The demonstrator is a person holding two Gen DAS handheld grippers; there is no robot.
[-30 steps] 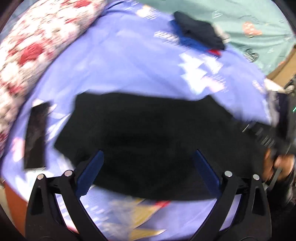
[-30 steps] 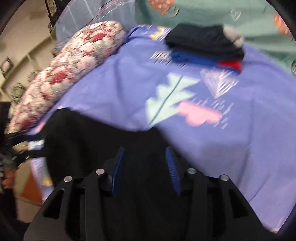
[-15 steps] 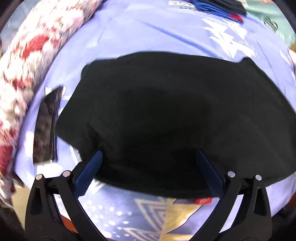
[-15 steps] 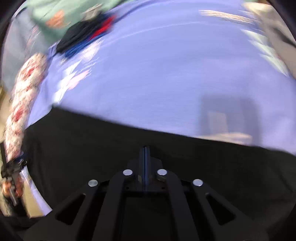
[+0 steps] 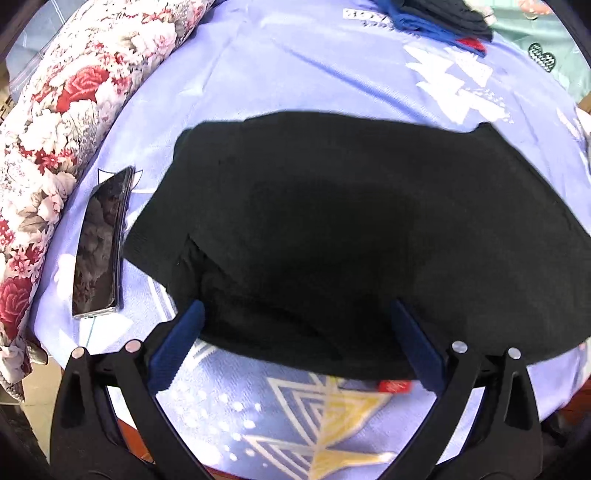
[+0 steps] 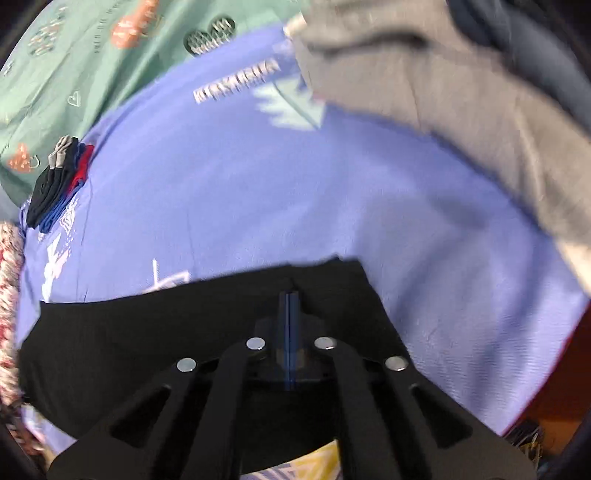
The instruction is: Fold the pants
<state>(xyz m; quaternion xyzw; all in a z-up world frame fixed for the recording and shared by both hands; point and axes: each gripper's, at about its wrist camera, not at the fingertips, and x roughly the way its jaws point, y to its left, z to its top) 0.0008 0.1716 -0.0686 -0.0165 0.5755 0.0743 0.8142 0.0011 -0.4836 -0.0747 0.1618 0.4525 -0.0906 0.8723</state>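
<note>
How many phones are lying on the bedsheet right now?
1. The phone lies face up on the purple sheet, between the floral pillow and the black pants. Others could be hidden under the pants.

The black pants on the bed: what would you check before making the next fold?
1. Pants lie flat on the purple sheet: ok.
2. Left gripper open, fingers straddling the near edge: ok.
3. Right gripper shut over the pants; whether it pinches cloth: cannot tell.
4. Phone clear of the pants: ok, but close beside them.
5. Pile of folded clothes out of the way: ok.
6. Grey garment near the right side: cannot tell, blurred.
</note>
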